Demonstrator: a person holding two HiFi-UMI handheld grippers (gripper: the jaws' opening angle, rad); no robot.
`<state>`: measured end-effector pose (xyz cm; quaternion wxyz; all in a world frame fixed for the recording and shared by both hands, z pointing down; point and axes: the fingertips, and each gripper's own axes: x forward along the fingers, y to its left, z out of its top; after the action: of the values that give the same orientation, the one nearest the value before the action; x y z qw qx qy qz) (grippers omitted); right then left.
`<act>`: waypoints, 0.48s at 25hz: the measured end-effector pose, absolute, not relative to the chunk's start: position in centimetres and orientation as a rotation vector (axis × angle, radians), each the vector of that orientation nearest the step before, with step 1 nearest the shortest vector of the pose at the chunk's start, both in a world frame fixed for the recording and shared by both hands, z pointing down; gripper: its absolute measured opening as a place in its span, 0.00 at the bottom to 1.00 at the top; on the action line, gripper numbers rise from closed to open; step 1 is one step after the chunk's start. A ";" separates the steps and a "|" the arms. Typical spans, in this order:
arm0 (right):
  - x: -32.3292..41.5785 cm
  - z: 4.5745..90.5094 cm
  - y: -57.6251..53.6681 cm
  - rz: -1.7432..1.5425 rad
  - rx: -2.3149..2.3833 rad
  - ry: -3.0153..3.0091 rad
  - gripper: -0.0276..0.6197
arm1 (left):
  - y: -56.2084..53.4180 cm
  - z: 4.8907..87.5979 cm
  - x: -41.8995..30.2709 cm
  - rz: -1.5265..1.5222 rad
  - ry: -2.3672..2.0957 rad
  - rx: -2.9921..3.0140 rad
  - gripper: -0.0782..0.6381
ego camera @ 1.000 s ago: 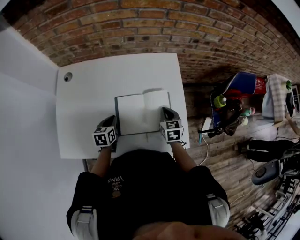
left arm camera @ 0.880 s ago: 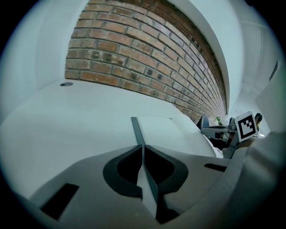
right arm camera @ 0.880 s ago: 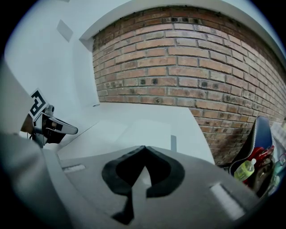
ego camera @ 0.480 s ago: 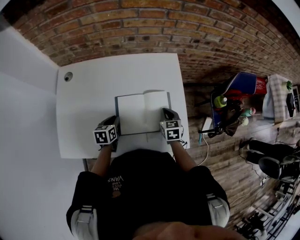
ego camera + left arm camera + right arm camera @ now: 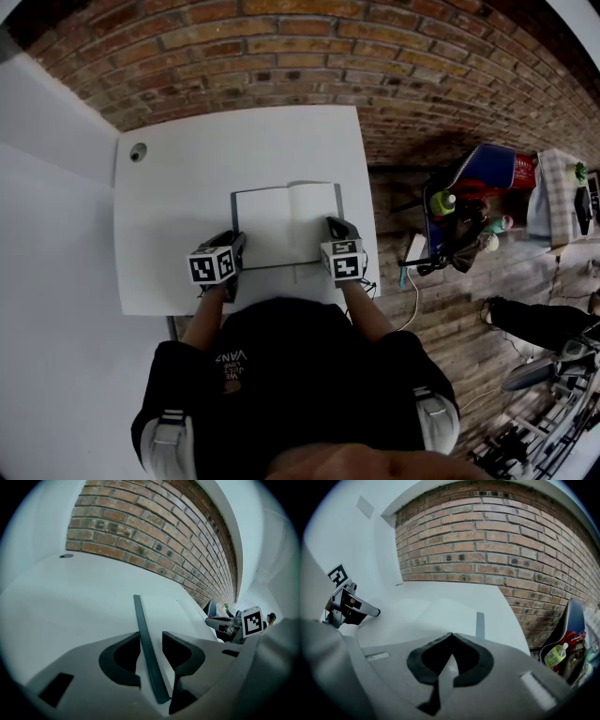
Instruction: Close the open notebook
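An open notebook [image 5: 281, 225] with blank white pages and a dark cover lies flat on the white table [image 5: 178, 206]. My left gripper [image 5: 233, 247] sits at its left edge. In the left gripper view its jaws [image 5: 151, 637] are opening, and the dark cover edge [image 5: 142, 625] runs between them with a gap on each side. My right gripper [image 5: 333, 226] rests at the notebook's front right corner. Its tips [image 5: 451, 634] meet over the right page [image 5: 440, 609]. A pale strip shows in the gap behind them; whether a page is pinched is unclear.
A round hole [image 5: 139, 150] sits in the table's far left corner. A brick wall [image 5: 309, 56] lies beyond the table. Bags and a bottle [image 5: 464, 216] stand to the right. The table's right edge is close to my right gripper.
The left gripper's marker cube has edged slightly up and toward the notebook. The notebook and the right gripper look unchanged.
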<state>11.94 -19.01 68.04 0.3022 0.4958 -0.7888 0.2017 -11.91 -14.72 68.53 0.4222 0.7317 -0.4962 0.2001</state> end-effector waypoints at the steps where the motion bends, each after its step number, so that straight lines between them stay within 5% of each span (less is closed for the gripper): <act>1: 11.9 68.1 -19.0 0.535 1.310 -2.092 0.04 | -14.7 68.5 -11.9 0.502 -1.243 1.829 0.33; 12: 11.6 69.0 -18.9 0.522 1.290 -2.031 0.04 | -14.7 68.5 -11.7 0.536 -1.225 1.810 0.35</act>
<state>11.57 -18.95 69.04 0.3332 0.4940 -0.7779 0.1998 -11.73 -14.72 68.50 0.4309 0.7258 -0.4913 0.2149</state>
